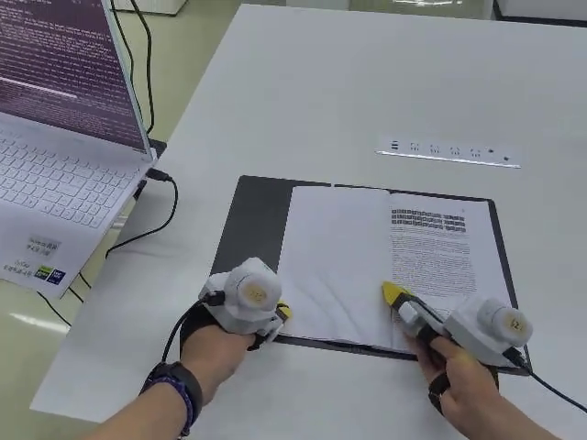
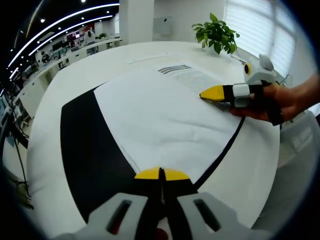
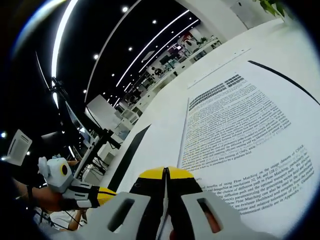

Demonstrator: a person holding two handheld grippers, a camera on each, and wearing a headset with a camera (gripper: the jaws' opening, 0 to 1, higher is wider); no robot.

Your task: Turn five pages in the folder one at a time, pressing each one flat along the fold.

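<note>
A black folder (image 1: 252,220) lies open on the white table. Its left sheet (image 1: 330,257) is blank and slightly wavy; the right page (image 1: 440,257) carries printed text. My left gripper (image 1: 282,313) is shut, its yellow tips (image 2: 161,174) at the folder's near edge by the blank sheet's bottom corner. My right gripper (image 1: 393,293) is also shut, with nothing seen between its jaws. Its tips (image 3: 165,174) rest low on the printed page (image 3: 240,130), close to the fold. The right gripper (image 2: 216,93) also appears across the blank sheet (image 2: 160,115) in the left gripper view.
An open laptop (image 1: 55,137) sits at the left with a black cable (image 1: 163,215) running past the folder. A socket strip (image 1: 449,151) is set into the table beyond the folder. A potted plant (image 2: 216,32) stands at the far end.
</note>
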